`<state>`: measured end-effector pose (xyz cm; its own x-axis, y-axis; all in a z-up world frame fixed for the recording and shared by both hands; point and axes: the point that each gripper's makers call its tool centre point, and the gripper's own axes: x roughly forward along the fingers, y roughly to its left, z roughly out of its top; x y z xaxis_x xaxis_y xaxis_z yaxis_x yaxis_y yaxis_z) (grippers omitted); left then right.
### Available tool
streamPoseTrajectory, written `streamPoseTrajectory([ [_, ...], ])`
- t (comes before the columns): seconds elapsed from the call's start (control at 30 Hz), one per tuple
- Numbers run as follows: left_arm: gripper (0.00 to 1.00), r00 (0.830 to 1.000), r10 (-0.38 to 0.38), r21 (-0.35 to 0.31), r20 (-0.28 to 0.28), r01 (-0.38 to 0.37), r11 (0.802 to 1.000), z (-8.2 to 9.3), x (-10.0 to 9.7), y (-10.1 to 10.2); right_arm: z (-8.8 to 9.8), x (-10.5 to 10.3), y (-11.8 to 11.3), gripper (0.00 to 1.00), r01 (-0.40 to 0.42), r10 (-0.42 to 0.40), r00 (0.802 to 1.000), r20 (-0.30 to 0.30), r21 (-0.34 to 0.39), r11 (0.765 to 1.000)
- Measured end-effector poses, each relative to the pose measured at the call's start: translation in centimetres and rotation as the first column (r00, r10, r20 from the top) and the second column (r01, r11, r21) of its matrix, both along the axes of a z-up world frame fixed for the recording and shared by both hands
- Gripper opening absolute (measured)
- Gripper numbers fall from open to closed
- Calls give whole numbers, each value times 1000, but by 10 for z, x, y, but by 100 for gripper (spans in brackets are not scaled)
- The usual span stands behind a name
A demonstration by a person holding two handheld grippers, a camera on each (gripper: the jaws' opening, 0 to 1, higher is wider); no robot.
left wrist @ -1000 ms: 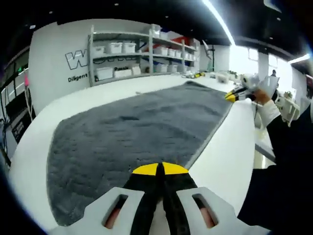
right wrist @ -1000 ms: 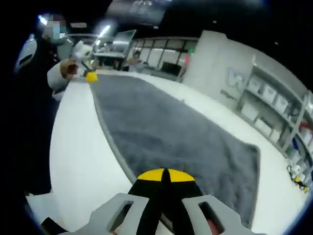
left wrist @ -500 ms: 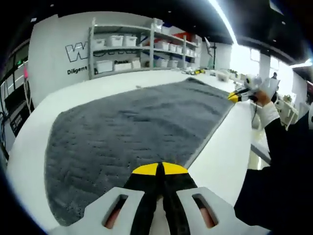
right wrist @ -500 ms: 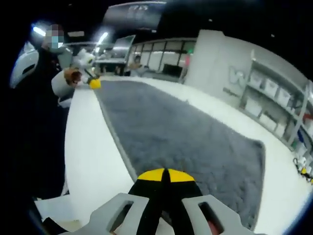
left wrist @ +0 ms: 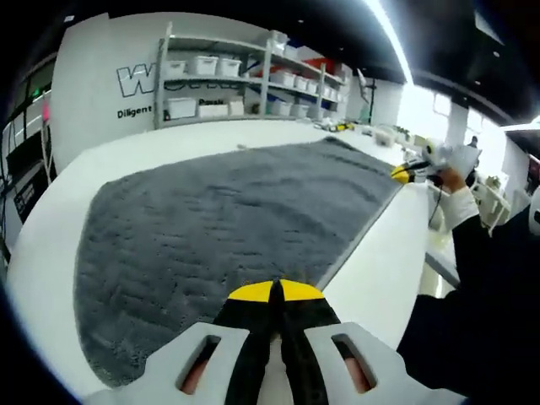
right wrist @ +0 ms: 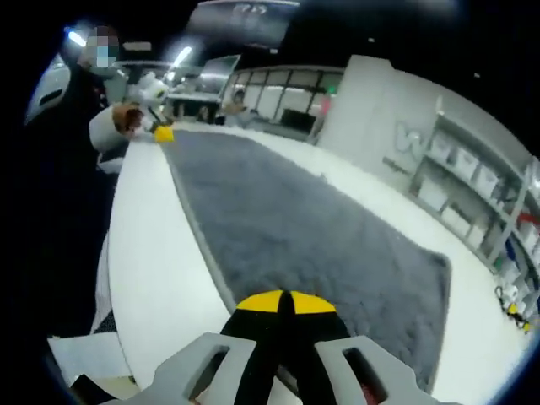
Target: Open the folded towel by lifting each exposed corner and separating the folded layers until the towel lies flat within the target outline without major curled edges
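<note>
Towel, grey and plush, lies spread open across the white table, filling the middle of the left gripper view and running from the lower right up toward the upper left in the right gripper view. Its near hem shows as a straight, flat band.

At the bottom centre of the left gripper view the left gripper has its yellow-tipped jaws pressed together, right at the towel's near hem; whether any cloth is pinched between them cannot be told. The right gripper sits the same way at the bottom of its own view, jaws clenched over the hem, grip on the cloth likewise unclear.

Each gripper also appears far off in the other's view: the right one at the right edge, held by a hand with a white cuff and dark sleeve, and the left one at the upper left, at the towel's far corner.

On the wall at upper left, large outlined letters begin "W", with "Diligent" beneath; shelves of white bins cover the rest.
</note>
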<state>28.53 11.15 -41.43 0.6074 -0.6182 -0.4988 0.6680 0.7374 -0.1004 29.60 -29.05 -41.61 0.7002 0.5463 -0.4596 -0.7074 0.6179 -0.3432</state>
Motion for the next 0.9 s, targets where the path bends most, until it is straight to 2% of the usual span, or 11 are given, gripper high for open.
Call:
streamPoseTrajectory([
  [0.07,0,997,17,-21,74,-15,1000,8,2,5,2,3,-3,5,20,-19,1000,14,-42,999],
  [0.13,0,971,92,-78,221,-76,994,28,5,22,9,6,-4,13,22,-16,998,68,-94,995],
  [0.17,1,962,132,-121,238,-105,987,36,2,29,13,7,-2,16,30,-22,996,91,-86,996],
  [0.23,4,931,216,-217,294,-155,964,55,-2,43,23,4,1,20,36,-31,993,112,-44,998],
  [0.3,18,903,279,-270,325,-194,943,72,-10,56,40,1,-1,25,60,-62,985,159,18,998],
  [0.33,24,902,279,-250,329,-202,947,75,-14,58,48,-2,-1,28,60,-70,982,173,62,996],
  [0.43,40,870,290,-179,400,-236,955,90,-23,68,69,-10,-7,49,66,-107,980,170,231,971],
  [0.57,71,854,322,-228,409,-246,942,111,-31,69,88,-18,-28,82,134,-192,968,163,311,941],
  [0.7,99,859,348,-259,376,-264,929,121,-34,69,115,-37,-47,99,185,-266,947,181,371,910],
  [0.8,100,879,351,-223,323,-290,931,117,-43,73,129,-53,-52,100,180,-268,945,186,390,903],
  [0.9,100,871,370,-236,324,-304,923,124,-49,77,141,-61,-58,100,199,-297,933,205,394,897],
])
